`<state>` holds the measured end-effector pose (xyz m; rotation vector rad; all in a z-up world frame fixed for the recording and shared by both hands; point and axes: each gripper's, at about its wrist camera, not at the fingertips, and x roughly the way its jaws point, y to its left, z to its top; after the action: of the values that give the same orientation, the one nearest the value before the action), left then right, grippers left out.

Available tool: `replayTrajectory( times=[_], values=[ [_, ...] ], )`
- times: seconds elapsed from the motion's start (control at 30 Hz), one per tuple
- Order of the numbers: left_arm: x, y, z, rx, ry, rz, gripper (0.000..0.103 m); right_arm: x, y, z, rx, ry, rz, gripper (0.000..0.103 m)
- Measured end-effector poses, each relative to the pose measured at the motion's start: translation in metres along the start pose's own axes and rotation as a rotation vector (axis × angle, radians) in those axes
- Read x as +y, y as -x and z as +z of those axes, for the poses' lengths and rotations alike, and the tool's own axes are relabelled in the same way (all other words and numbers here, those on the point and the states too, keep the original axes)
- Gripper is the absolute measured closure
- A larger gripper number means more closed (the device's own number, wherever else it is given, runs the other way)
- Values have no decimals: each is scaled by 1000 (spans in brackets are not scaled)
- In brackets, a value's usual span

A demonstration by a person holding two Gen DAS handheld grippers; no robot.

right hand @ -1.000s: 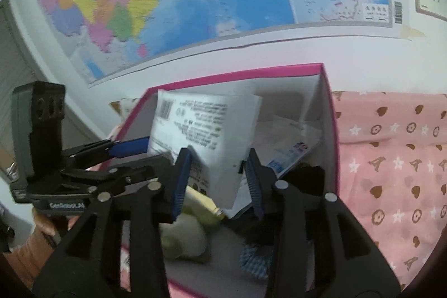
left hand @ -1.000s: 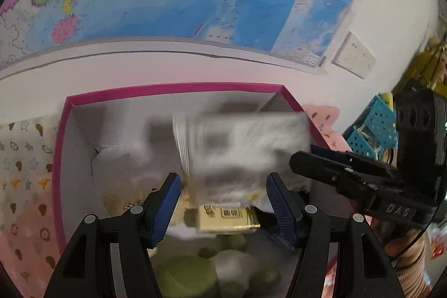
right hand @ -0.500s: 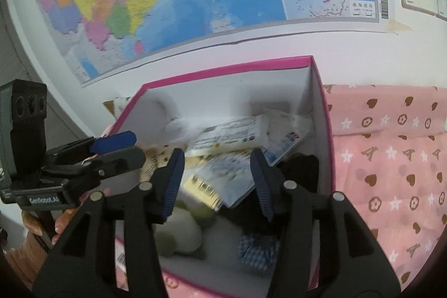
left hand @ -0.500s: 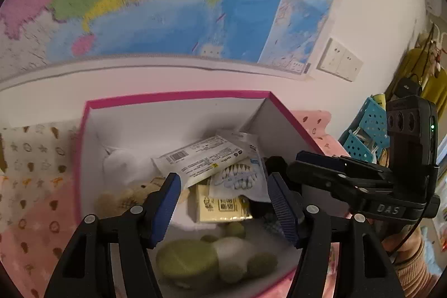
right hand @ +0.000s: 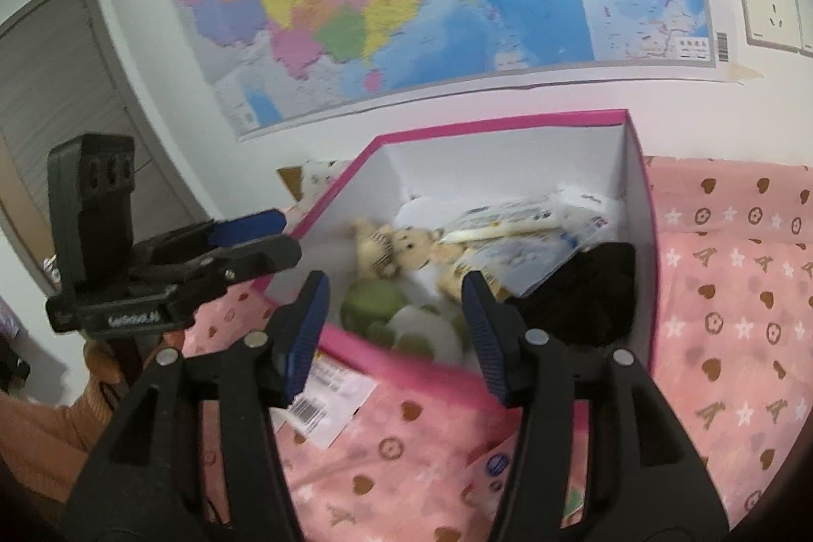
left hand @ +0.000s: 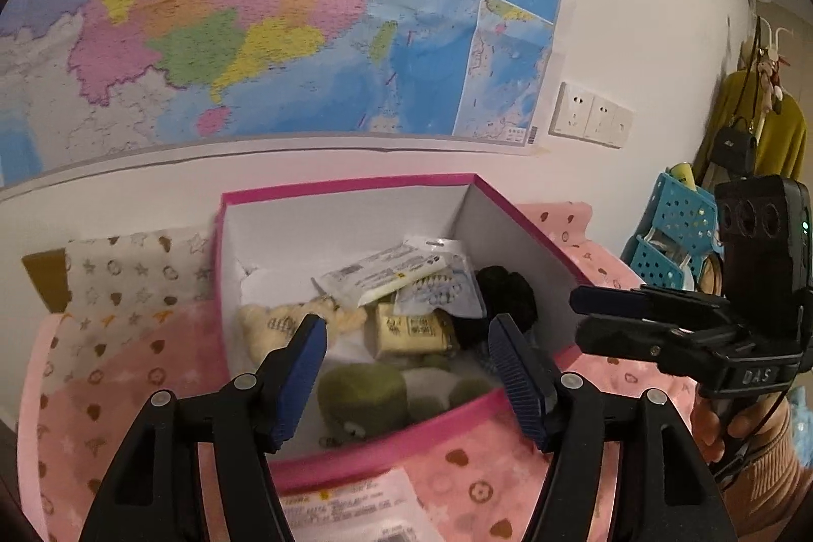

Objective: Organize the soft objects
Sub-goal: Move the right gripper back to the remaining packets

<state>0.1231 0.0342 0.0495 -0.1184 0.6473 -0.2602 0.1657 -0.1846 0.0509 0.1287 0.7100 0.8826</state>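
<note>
A printed packet [left hand: 350, 514] before the box [left hand: 345, 186] is edge-cut, print blurred

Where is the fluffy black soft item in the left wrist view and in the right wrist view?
Left wrist view: the fluffy black soft item lies against the right inner wall of the pink-rimmed cardboard box, right of centre.
Right wrist view: it fills the box's near right corner, behind the right finger.
Shared landmark: the round green plush toy at the box's near wall.
</note>
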Motion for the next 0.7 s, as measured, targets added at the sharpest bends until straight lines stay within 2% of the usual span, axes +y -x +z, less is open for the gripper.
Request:
replayTrajectory(
  times=[0.2,0.33,0.5,0.7],
  values=[
    [15,23,-24,-1,18,18,35,25,4,-20,11,41,59,47],
    [33,38,-45,20,50,57,34,37,-3,-37,51,48,94,43],
    [56,41,-72,70,106,118,34,35,-25,-60,127,-1,125,43],
    [73,32,-103,163,156,136,34,35,-56,-90,226,-61,142,43]
  ],
)
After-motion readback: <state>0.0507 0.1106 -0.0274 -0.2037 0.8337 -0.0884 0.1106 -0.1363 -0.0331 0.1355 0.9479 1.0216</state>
